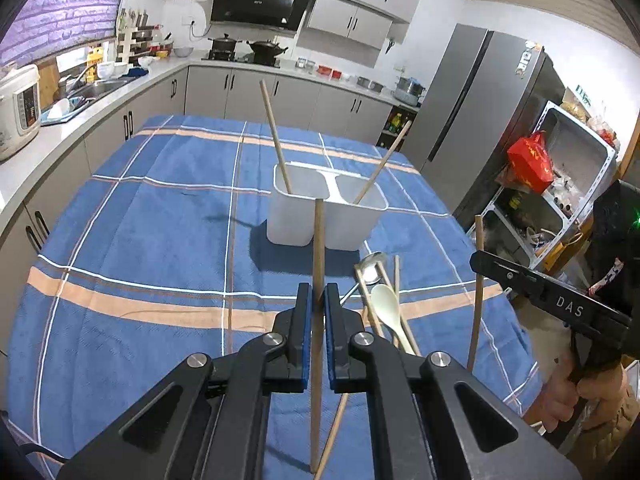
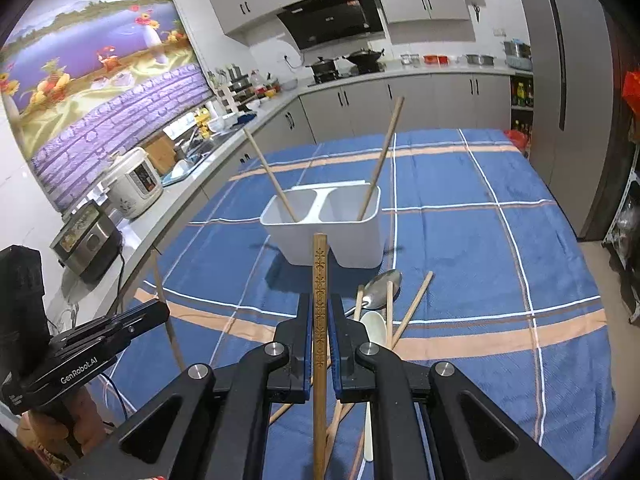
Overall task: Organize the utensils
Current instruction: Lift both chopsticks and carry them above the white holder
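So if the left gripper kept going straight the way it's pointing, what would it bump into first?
Probably the white holder: it sits dead ahead of the left gripper, whose jaws pinch a chopstick. Only bare tablecloth shows between them, though depth is hard to judge.

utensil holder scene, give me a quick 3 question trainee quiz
1. True or false: each compartment of the white utensil holder already has one chopstick in it.
2. What does the left hand-held gripper hold? A) metal spoon B) chopstick C) nothing
3. Name the two spoons lying on the tablecloth.

Key: 1 true. 2 B, a plain chopstick; the right hand-held gripper clamps a patterned chopstick. 3 metal spoon and pale plastic spoon.
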A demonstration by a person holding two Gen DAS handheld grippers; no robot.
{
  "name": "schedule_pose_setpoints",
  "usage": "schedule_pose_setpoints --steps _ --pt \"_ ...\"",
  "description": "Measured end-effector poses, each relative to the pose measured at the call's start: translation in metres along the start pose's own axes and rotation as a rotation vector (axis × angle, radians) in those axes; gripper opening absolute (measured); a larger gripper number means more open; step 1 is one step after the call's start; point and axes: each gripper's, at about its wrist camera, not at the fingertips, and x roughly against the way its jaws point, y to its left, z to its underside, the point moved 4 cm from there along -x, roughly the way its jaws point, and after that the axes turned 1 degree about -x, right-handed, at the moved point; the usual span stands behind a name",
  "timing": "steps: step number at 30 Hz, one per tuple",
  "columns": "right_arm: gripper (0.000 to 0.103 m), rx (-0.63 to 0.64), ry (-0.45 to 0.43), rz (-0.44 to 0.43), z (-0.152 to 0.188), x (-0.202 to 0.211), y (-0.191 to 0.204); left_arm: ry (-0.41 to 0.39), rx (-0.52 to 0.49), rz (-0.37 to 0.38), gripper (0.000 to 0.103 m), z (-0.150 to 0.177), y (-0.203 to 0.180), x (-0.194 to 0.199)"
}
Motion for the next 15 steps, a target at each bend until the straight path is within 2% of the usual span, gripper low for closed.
schedule_pose_setpoints --steps 8,15 --pt "0.008 0.020 -0.067 -0.014 -0.002 0.032 0.007 -0.077 -0.004 0.013 0.005 -0.006 -0.012 0.036" --pt "0.008 0.015 -0.126 -0.017 -0.017 0.047 0.008 -0.149 -0.014 0.024 0.005 -0.030 -0.017 0.060"
